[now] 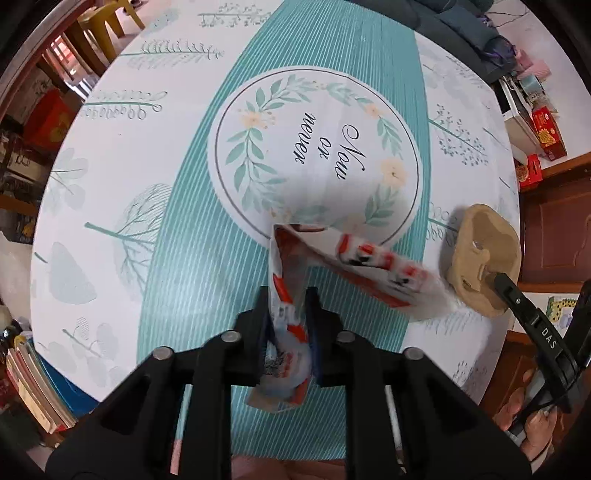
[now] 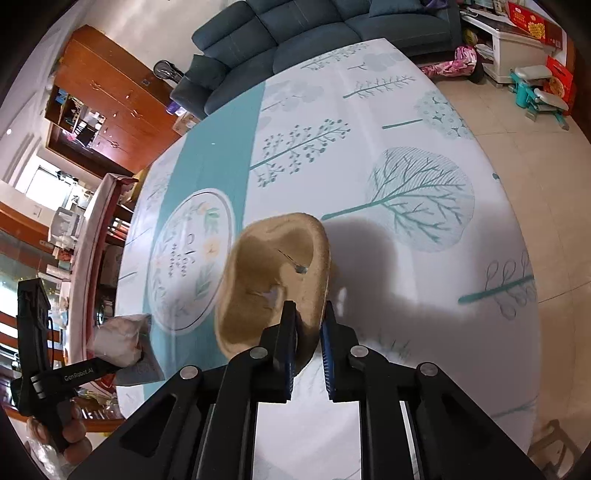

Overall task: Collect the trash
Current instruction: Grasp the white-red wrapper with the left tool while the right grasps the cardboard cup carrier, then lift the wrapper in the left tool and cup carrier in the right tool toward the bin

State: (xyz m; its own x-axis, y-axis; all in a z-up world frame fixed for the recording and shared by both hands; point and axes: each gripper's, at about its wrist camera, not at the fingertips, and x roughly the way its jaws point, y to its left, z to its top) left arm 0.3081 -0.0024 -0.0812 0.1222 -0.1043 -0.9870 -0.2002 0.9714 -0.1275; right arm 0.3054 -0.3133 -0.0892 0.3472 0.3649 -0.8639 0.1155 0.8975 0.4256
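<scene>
My left gripper (image 1: 287, 295) is shut on a crumpled red-and-white plastic wrapper (image 1: 354, 269) and holds it above the table (image 1: 110, 155); the wrapper folds out to the right. It shows from behind in the right wrist view (image 2: 123, 338). My right gripper (image 2: 309, 314) is shut on the rim of a tan moulded-pulp tray piece (image 2: 273, 273), lifted just above the tablecloth. In the left wrist view the tan piece (image 1: 484, 254) hangs at the right with the right gripper's finger (image 1: 509, 291) on it.
The round table carries a teal-and-white tree-print cloth with a wreath medallion (image 1: 317, 155). A dark blue sofa (image 2: 314, 33) stands beyond the table. Wooden cabinets (image 2: 107, 107), stacked books (image 1: 33, 384) and red boxes (image 1: 550, 133) ring the room.
</scene>
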